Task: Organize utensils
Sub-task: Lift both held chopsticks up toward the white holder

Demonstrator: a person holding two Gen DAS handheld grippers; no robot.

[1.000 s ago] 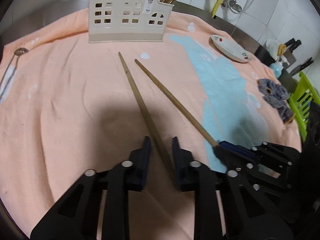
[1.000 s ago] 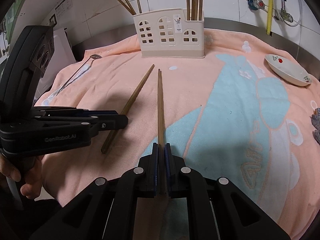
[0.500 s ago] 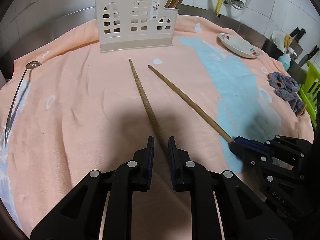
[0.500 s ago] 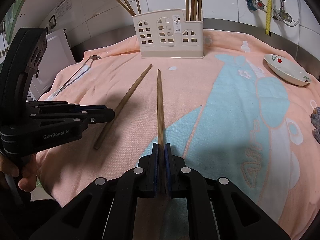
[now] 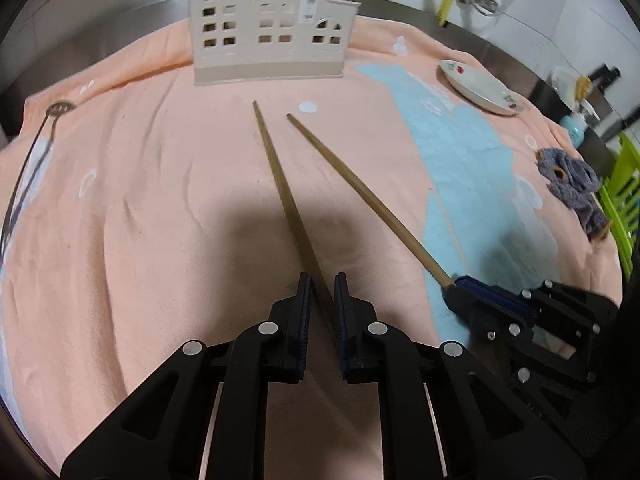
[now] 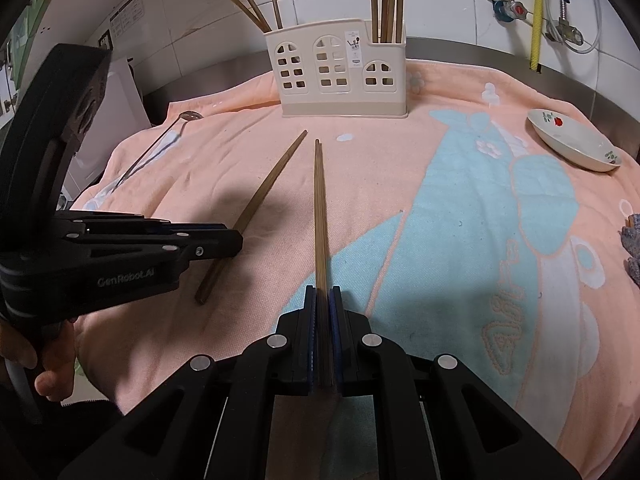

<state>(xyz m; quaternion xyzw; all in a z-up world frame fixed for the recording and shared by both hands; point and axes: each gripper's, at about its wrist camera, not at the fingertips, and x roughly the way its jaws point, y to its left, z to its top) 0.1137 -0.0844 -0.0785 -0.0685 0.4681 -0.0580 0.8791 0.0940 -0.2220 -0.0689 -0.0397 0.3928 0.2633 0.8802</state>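
Two long wooden chopsticks lie on the peach towel, tips toward a cream utensil holder (image 5: 269, 28) (image 6: 340, 68) that has several chopsticks standing in it. My left gripper (image 5: 321, 280) straddles the thick end of the darker chopstick (image 5: 280, 184) (image 6: 260, 196); its jaws are narrowly apart and the stick rests on the towel between them. My right gripper (image 6: 323, 292) is shut on the lighter chopstick (image 6: 319, 208) (image 5: 360, 192) at its thick end. Each gripper also shows in the other's view: the right gripper (image 5: 460, 282), the left gripper (image 6: 236, 238).
A slotted metal spoon (image 5: 28, 168) (image 6: 156, 148) lies at the towel's left edge. A small white dish (image 5: 480, 88) (image 6: 572, 144) sits at the right back. A grey cloth (image 5: 576, 188) lies at the right edge, with a green rack (image 5: 624, 200) beyond. Taps and hoses (image 6: 532, 8) hang on the tiled wall.
My left gripper's jaws have narrowed around the darker chopstick and moved along it. My right gripper stays shut on the lighter chopstick and has barely moved.
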